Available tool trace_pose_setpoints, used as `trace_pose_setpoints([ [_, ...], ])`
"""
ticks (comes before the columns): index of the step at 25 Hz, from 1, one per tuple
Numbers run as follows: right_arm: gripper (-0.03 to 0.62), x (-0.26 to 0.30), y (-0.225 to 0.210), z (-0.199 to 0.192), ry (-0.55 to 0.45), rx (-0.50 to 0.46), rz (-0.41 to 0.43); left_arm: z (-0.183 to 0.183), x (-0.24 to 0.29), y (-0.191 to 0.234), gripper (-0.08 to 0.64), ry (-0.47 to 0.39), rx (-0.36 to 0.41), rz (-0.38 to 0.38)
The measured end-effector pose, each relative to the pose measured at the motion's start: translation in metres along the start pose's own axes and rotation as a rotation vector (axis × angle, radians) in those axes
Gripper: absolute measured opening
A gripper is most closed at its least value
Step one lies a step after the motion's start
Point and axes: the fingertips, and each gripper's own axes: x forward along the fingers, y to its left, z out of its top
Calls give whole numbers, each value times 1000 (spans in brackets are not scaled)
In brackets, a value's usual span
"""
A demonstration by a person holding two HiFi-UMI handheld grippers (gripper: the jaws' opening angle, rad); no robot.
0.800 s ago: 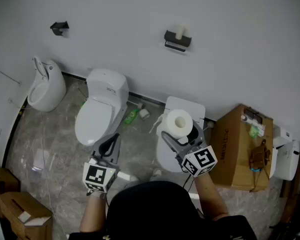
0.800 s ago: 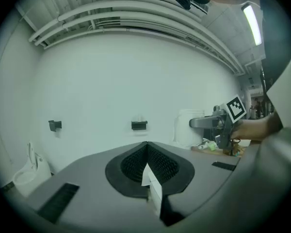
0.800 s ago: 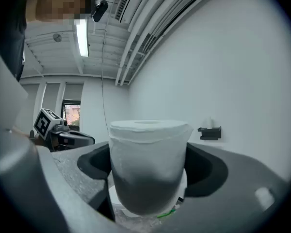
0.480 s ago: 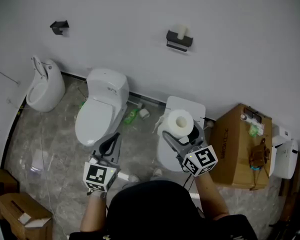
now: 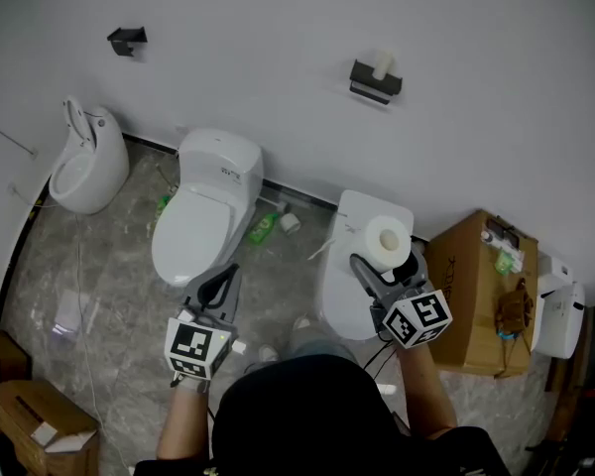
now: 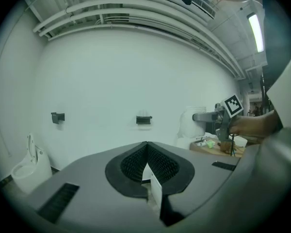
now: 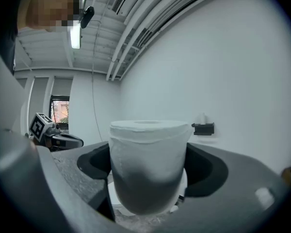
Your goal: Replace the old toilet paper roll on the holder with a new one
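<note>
Not much of the actual swap is done yet, from where I'm standing. Far left, the left gripper (image 5: 221, 278) hangs low over the floor in front of the left-hand toilet (image 5: 200, 228). Its fingers (image 6: 131, 164) are pressed together and I can't see anything in them, so it's just idling.

Moving right, the holder (image 5: 372, 87) is up on the far wall, and the old roll (image 5: 382, 64) sits on it, a skinny stub standing upright. So that's not off yet.

Below it and nearer to us, the right gripper (image 5: 386, 259) has its fingers (image 7: 70, 178) spread wide and clamped on either side of the new roll (image 5: 387, 238). It holds the roll upright above the right-hand toilet (image 5: 345, 296), well short of the wall.

So pickup of the fresh one is done. What's left is pulling the old stub off, getting the new one onto the holder and letting go.

Compared with a moment back, the new roll and its gripper sit a little further right over that toilet, with the same grip. The left gripper hasn't really budged, and the stub is where it was
</note>
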Motion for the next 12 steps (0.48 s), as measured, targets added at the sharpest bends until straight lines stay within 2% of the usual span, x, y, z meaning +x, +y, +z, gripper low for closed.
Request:
trace_pose_setpoints([
  [6,430,23,-29,-9,18,-4,-54,-6,18,26,14,13,9,1],
  [12,430,85,-68,-12,21,25,-72,-7,67,73,14,40,6,17],
])
